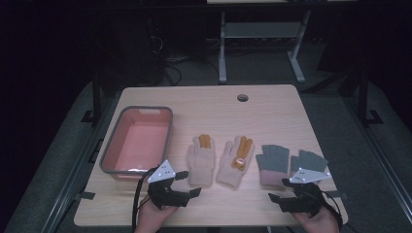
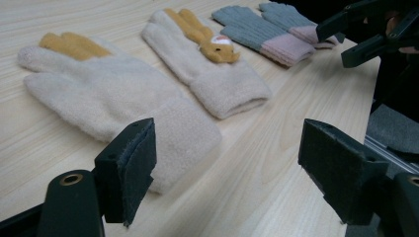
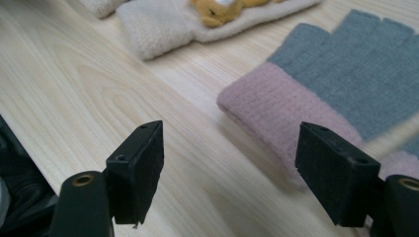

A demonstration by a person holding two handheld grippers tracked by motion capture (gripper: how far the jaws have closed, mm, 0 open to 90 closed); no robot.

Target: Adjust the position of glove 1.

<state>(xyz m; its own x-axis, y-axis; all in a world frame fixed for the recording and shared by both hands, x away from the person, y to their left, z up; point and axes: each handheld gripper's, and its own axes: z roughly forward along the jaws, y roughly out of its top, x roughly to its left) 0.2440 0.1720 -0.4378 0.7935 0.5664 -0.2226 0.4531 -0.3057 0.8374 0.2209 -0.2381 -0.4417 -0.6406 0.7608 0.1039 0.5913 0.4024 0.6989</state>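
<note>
Two cream gloves lie side by side mid-table: the left cream glove (image 1: 201,159) (image 2: 113,103) with orange fingers, and the right cream glove (image 1: 235,162) (image 2: 207,61) (image 3: 163,22) with an orange animal figure. To their right lie two grey gloves with pink cuffs, the nearer-centre grey glove (image 1: 273,165) (image 2: 259,32) (image 3: 316,94) and the outer grey glove (image 1: 307,162). My left gripper (image 1: 190,183) (image 2: 227,170) stands open near the left cream glove's cuff. My right gripper (image 1: 278,200) (image 3: 230,170) stands open just before the grey glove's pink cuff, nothing between its jaws.
A grey-rimmed pink bin (image 1: 111,167) stands empty at the table's left. A cable hole (image 1: 242,97) sits near the far edge. Bare wood runs along the front edge (image 1: 228,213). Desk legs and cables stand on the dark floor beyond.
</note>
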